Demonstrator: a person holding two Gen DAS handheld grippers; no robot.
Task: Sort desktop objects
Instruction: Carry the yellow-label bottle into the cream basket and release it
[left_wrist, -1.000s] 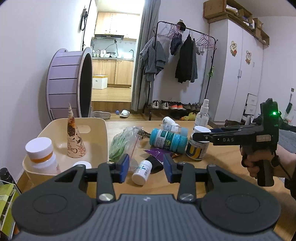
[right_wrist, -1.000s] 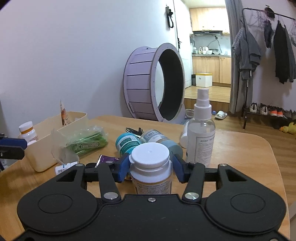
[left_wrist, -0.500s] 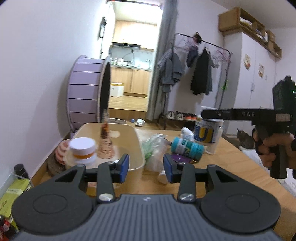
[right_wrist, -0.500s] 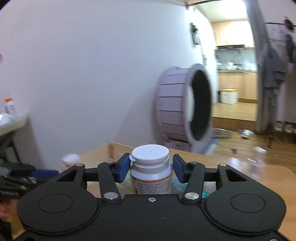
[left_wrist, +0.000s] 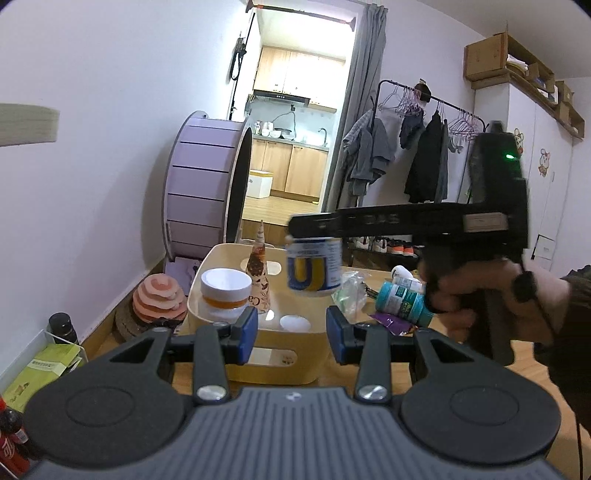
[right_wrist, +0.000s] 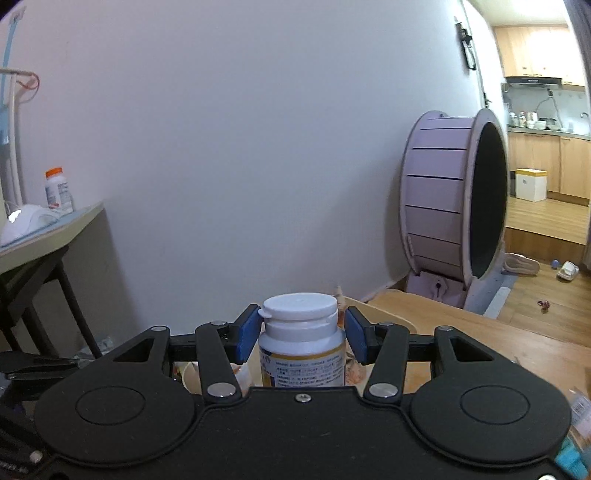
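My right gripper (right_wrist: 301, 334) is shut on a white-capped supplement bottle (right_wrist: 301, 354). In the left wrist view that bottle (left_wrist: 314, 267), with its blue and yellow label, hangs in the right gripper (left_wrist: 314, 236) above the cream basket (left_wrist: 277, 365). Inside the basket are a white jar with an orange band (left_wrist: 225, 291), a patterned paper cone (left_wrist: 260, 273) and a white lid (left_wrist: 294, 323). My left gripper (left_wrist: 291, 334) stands open just before the basket's near wall, with nothing between its pads. A teal bottle (left_wrist: 402, 301) lies on the wooden table to the right.
Right of the basket lie a green packet (left_wrist: 349, 291), a purple wrapper (left_wrist: 391, 321) and a small white bottle (left_wrist: 404, 275). A purple wheel (left_wrist: 207, 192) stands against the wall behind. A pink scratcher (left_wrist: 159, 299) and a wire rack (left_wrist: 44, 369) sit low at the left.
The right gripper has lifted the bottle off the table and carried it left, over the basket. The left gripper has swung left, so the basket now lies straight ahead of it.
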